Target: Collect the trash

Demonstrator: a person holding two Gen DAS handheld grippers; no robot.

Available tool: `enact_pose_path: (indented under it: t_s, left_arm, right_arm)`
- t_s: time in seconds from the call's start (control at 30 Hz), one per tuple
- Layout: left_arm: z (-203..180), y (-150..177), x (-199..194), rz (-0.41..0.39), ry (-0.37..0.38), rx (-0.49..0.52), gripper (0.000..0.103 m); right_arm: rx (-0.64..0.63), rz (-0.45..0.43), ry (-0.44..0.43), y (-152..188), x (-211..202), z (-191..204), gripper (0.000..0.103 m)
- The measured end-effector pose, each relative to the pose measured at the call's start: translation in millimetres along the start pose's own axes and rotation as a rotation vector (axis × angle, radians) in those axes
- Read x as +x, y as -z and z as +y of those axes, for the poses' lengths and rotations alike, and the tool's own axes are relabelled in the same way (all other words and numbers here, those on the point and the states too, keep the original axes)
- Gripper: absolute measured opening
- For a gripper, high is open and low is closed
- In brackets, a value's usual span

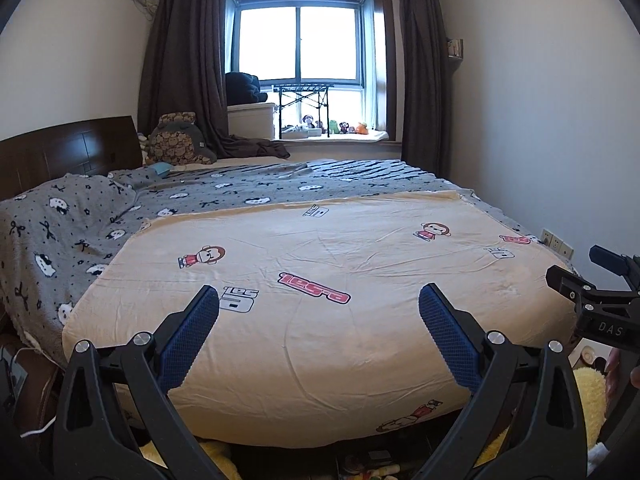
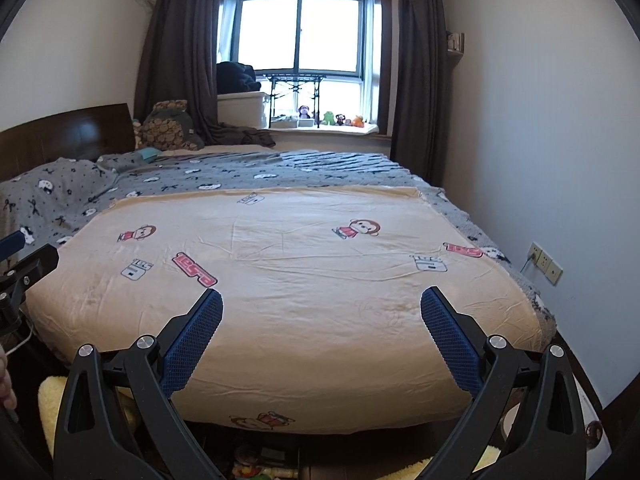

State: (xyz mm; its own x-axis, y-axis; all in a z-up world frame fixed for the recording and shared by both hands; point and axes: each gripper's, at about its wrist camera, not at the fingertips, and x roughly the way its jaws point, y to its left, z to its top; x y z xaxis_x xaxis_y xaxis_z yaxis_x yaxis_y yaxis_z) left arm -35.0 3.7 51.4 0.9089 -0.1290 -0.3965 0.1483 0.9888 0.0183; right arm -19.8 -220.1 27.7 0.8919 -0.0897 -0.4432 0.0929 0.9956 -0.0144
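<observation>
Both grippers hover over the foot end of a bed. My left gripper [image 1: 319, 300] is open, its blue-padded fingers [image 1: 188, 336] wide apart with nothing between them. My right gripper [image 2: 321, 302] is open too and empty. The right gripper shows at the right edge of the left wrist view [image 1: 592, 292]; the left gripper shows at the left edge of the right wrist view [image 2: 24, 264]. Below lies a cream blanket [image 1: 320, 264] printed with cartoon monkeys and red labels. No loose piece of trash is plainly visible on the bed. A small teal item [image 1: 162, 168] lies near the pillows, too small to identify.
A grey patterned blanket [image 1: 80, 220] covers the left and far side of the bed, against a dark wooden headboard [image 1: 68, 148]. A window sill [image 1: 328, 132] with small toys lies beyond. Wall sockets [image 2: 546, 264] sit at right. Yellow plush [image 1: 588, 396] and clutter lie on the floor.
</observation>
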Motion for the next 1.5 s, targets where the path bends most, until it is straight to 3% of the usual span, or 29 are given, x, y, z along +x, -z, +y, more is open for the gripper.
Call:
enact_pose_path:
  t_s: [0.9, 1.5]
  left_arm:
    - [2, 7, 1, 0.019, 0.017, -0.016, 0.095]
    - [7, 10, -1, 0.016, 0.0, -0.036, 0.095]
  right_arm:
    - [-0.028, 0.036, -0.031, 6, 4, 17, 0.099]
    - [-0.034, -0.007, -0.07, 0, -6, 26, 0.099]
